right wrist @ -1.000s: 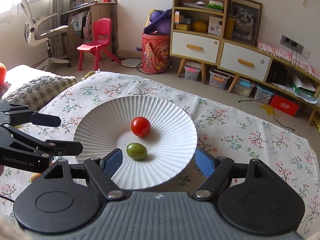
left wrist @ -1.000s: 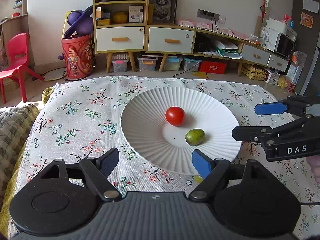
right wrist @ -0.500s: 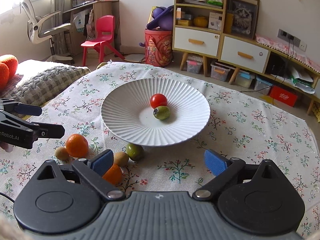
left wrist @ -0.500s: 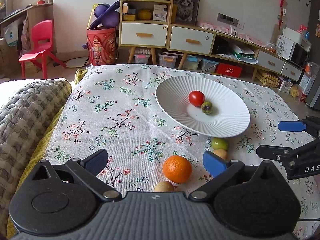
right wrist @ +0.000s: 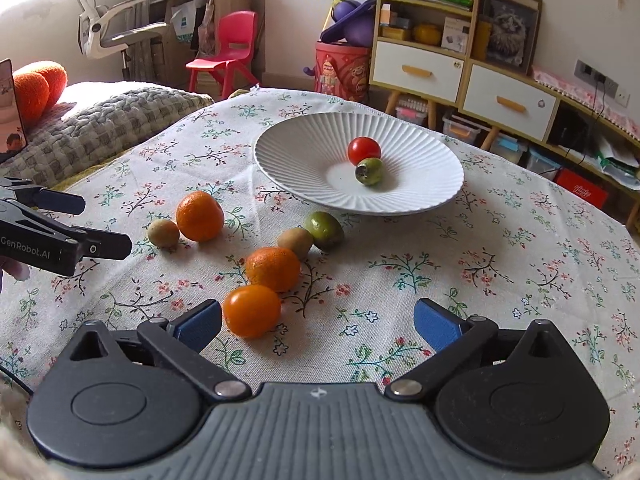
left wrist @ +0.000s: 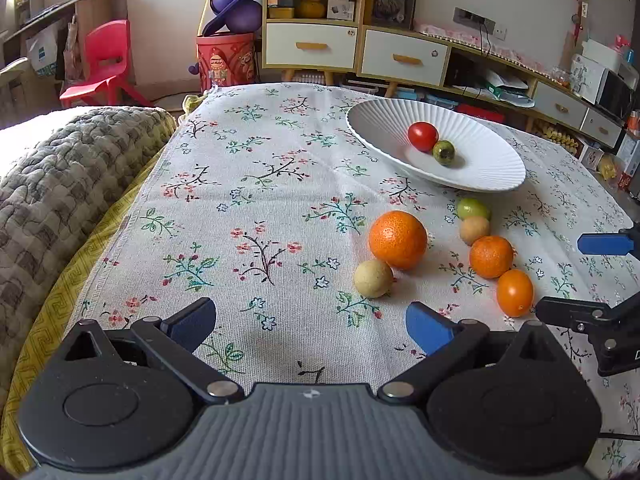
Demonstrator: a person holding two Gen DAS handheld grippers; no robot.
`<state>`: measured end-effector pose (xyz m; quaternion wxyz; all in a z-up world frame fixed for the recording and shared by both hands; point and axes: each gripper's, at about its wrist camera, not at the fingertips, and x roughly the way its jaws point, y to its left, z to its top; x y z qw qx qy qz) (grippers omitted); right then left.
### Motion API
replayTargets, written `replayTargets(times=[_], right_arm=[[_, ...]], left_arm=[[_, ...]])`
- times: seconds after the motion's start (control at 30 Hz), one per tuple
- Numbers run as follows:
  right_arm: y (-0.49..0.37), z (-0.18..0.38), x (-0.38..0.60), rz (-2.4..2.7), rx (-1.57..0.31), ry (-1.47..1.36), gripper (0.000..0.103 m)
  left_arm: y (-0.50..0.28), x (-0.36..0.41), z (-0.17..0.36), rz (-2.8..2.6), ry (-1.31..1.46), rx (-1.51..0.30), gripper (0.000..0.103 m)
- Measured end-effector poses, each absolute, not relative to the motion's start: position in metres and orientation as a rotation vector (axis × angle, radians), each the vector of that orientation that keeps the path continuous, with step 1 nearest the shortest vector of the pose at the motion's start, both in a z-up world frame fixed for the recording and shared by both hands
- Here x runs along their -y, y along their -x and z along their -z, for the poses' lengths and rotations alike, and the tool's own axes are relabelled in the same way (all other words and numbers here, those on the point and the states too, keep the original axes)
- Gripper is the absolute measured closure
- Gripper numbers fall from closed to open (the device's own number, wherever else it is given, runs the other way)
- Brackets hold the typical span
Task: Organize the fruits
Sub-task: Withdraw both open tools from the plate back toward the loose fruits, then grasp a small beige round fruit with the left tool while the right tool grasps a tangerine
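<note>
A white ribbed plate holds a red tomato and a small green fruit. On the floral cloth in front of it lie a large orange, a second orange, an orange tomato, two tan fruits and a green fruit. My left gripper is open and empty, short of the fruits. My right gripper is open, the orange tomato just inside its left finger.
A grey knitted blanket lies along the table's left edge. Beyond the table stand a cabinet with drawers, a red bin and a red chair. The table edge falls away at the right.
Both grippers have pulled back from the plate toward the table's near side. The loose fruits in front of the plate have come into view. Both stay open.
</note>
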<state>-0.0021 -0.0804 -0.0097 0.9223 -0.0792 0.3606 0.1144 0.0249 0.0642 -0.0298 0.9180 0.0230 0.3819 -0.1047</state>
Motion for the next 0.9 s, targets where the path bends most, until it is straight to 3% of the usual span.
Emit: replayTargets(times=[0.67,0.77,0.9], right_arm=[[0.019,0.035,0.063,-0.302,-0.771,0.187,0.001],[0.017,0.033,0.063,-0.311,-0.780,0.181,0.006],[0.019,0.031,0.061,-0.345,-0.765,0.190,0.018]], left_arm=[[-0.014,-0.038,0.051,0.258,-0.134,-0.716,0.011],[-0.014,-0.036,0.050,0.276,-0.126,-0.711,0.017],[-0.014,-0.032,0.048,0.311,-0.124,-0.696,0.035]])
